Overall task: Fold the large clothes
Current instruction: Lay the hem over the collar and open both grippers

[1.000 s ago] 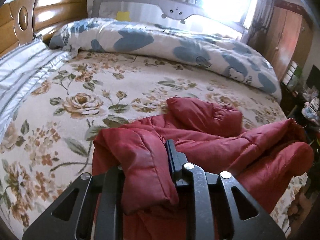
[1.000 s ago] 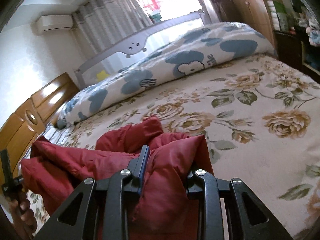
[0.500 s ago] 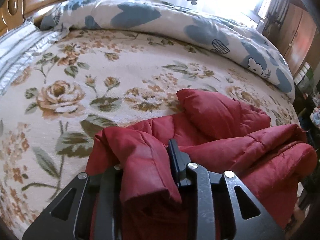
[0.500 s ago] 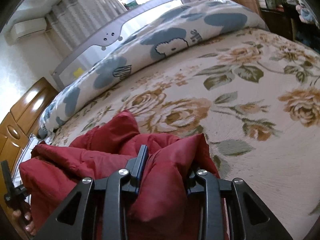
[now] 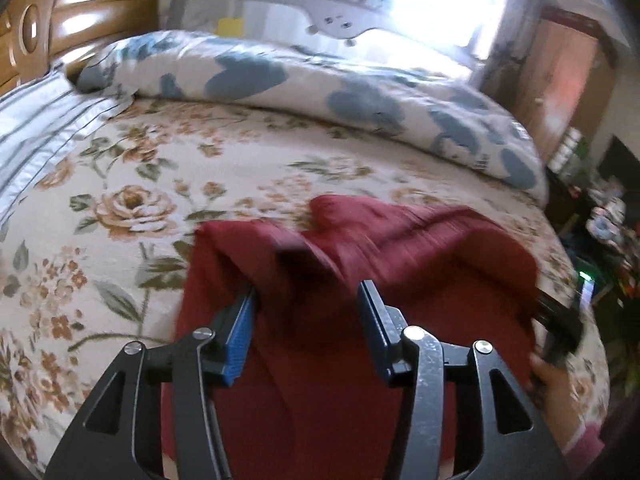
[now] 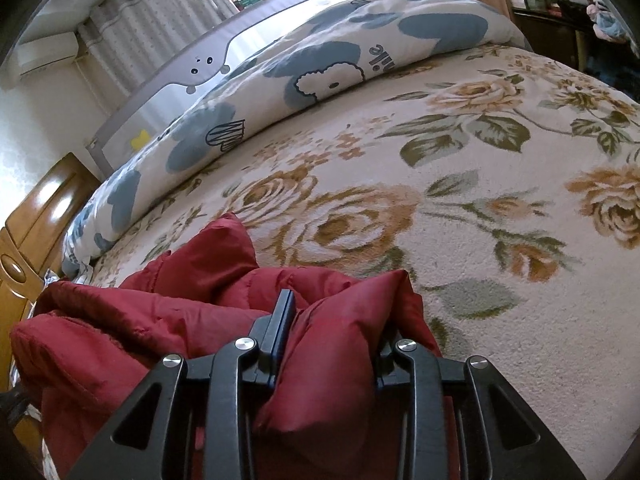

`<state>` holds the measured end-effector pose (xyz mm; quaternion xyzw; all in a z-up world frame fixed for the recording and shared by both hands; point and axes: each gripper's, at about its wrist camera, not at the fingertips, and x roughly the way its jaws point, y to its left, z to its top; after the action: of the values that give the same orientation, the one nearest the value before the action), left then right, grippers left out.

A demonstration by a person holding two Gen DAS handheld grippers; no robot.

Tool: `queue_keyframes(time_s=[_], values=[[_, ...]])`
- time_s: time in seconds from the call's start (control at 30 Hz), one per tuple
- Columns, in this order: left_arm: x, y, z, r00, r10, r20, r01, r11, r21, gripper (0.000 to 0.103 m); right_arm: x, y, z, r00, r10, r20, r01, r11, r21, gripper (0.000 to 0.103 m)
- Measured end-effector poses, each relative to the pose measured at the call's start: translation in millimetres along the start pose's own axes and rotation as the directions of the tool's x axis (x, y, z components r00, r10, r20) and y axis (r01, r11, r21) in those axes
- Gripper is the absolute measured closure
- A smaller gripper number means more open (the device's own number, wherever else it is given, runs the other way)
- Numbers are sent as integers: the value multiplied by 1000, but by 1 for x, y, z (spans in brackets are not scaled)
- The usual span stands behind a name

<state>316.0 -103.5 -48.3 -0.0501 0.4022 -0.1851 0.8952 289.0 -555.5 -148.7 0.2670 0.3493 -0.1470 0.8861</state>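
Note:
A red padded jacket (image 5: 400, 264) lies bunched on the floral bedspread (image 5: 132, 200). My left gripper (image 5: 306, 300) is open, its blue-padded fingers (image 5: 240, 320) spread apart over the jacket's near edge, which is blurred. In the right wrist view the jacket (image 6: 132, 320) is heaped to the left, and my right gripper (image 6: 336, 312) is shut on a thick fold of it. The right gripper also shows at the jacket's far right in the left wrist view (image 5: 560, 320), held by a hand.
A rolled white quilt with blue patches (image 5: 320, 92) lies along the far side of the bed. A wooden headboard (image 5: 80, 12) is at the left, a wardrobe (image 5: 560, 80) at the right. Striped bedding (image 5: 36, 128) lies at the left edge.
My left gripper has opened and let go of the jacket fold it held. The jacket has dropped flatter on the bed. My right gripper keeps its hold.

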Motion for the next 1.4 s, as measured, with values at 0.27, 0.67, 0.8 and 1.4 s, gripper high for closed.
queue_keyframes(time_s=[0.27, 0.67, 0.8, 1.4], values=[[55, -65, -48, 983, 64, -171, -20, 969, 248, 41, -4, 3, 3, 1000, 3, -9, -3, 1000, -21, 68], [102, -63, -38, 972, 181, -150, -137, 956, 260, 37, -121, 65, -22, 983, 123, 133, -79, 952, -297, 20], [98, -58, -32, 975, 161, -152, -117, 958, 263, 37, -68, 97, -48, 995, 45, -89, -80, 889, -450, 19], [140, 0, -1, 960, 212, -182, -189, 973, 135, 27, 22, 50, -21, 980, -29, -196, -19, 971, -240, 0]])
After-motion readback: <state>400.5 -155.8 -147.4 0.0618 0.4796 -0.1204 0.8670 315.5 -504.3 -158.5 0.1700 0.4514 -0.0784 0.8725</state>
